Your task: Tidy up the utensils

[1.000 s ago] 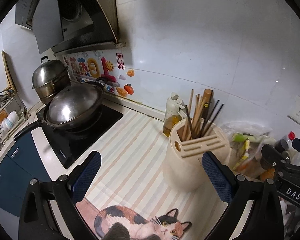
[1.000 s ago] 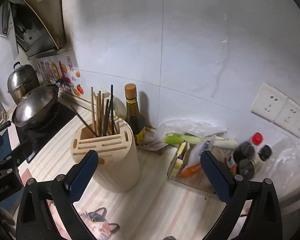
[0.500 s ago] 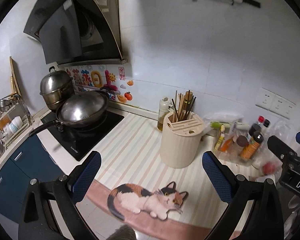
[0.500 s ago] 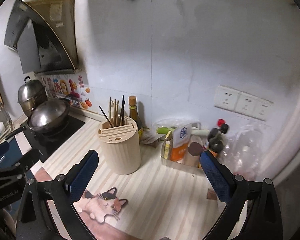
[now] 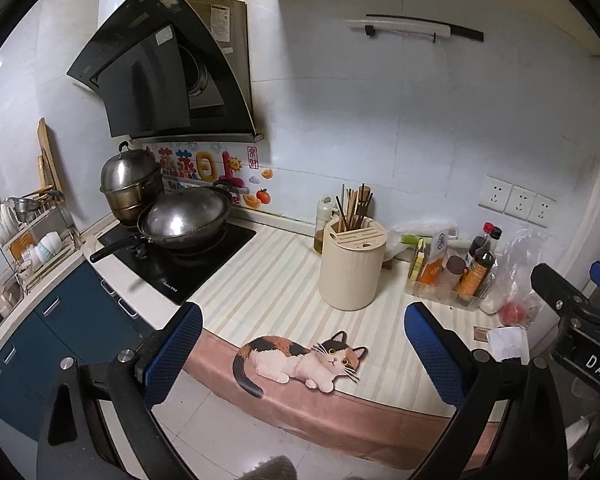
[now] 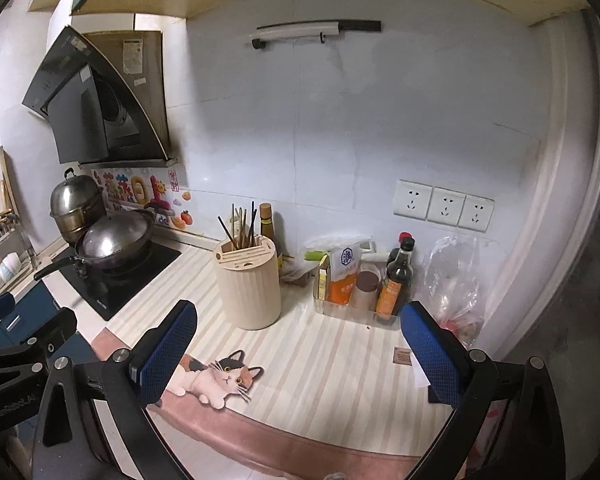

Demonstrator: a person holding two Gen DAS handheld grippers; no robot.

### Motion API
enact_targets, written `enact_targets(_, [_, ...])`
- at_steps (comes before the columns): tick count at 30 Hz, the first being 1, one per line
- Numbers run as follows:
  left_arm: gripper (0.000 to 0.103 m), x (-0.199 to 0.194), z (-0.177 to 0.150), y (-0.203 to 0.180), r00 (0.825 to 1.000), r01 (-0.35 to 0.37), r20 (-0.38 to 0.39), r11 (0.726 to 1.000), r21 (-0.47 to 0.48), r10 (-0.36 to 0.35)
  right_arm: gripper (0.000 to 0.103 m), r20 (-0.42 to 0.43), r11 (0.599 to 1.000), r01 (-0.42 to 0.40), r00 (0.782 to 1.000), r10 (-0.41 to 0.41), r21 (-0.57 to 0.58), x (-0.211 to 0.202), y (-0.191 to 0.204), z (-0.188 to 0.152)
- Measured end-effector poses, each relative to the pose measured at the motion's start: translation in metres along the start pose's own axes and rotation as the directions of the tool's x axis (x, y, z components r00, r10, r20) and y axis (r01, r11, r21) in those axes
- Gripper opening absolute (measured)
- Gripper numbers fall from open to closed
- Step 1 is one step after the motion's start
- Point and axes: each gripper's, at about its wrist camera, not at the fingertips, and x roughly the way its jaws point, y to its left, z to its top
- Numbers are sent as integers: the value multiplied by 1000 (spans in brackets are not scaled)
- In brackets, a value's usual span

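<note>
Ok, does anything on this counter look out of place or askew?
Mostly tidy. In the utensil holder the chopsticks splay at different angles, one dark one leaning left, not upright. A small brown packet and a scrap of white paper lie loose near the counter's front edge. Nothing looks spilled or broken.

Left gripper (image 5: pixel 302 354) at bottom of frame, blue pads spread wide, nothing between them. Centre frame: cream utensil holder (image 5: pixel 352 266) upright on the striped counter mat (image 5: pixel 268 284) — chopsticks (image 5: pixel 354 210) standing in its top. Cat print (image 5: pixel 300 360) on the mat's near edge, lower centre. Left of centre: wok (image 5: pixel 186 220) on black cooktop (image 5: pixel 176 262), steamer pot (image 5: pixel 130 184) behind. Right of the holder — tray of bottles (image 5: pixel 456 276). Part of the right gripper (image 5: pixel 580 316) at right edge; state not readable.
</note>
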Motion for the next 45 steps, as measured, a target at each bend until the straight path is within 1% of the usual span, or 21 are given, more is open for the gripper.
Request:
enact_targets(3, [103, -7, -1, -3, 1000, -14, 0, 1000, -6, 14, 103, 14, 1000, 10, 1000, -10, -7, -10, -4, 2])
enact_targets(10, [103, -5, 2, -14, 998, -21, -57, 999, -29, 19, 103, -27, 999, -13, 1000, 12, -32, -9, -14, 11])
enact_targets(17, [103, -2, 3, -20, 997, -38, -67, 999, -30, 36, 103, -51, 999, -16, 999, 13, -50, 6, -23, 18])
enact_targets(28, [103, 9, 4, -19, 994, -69, -85, 997, -28, 67, 103, -71, 997, -38, 997, 34, -61, 25, -16, 19])
enact_targets(45, [103, 11, 3, -15, 993, -79, -91, 996, -29, 76, 103, -81, 997, -42, 996, 37, -65, 30, -14, 18])
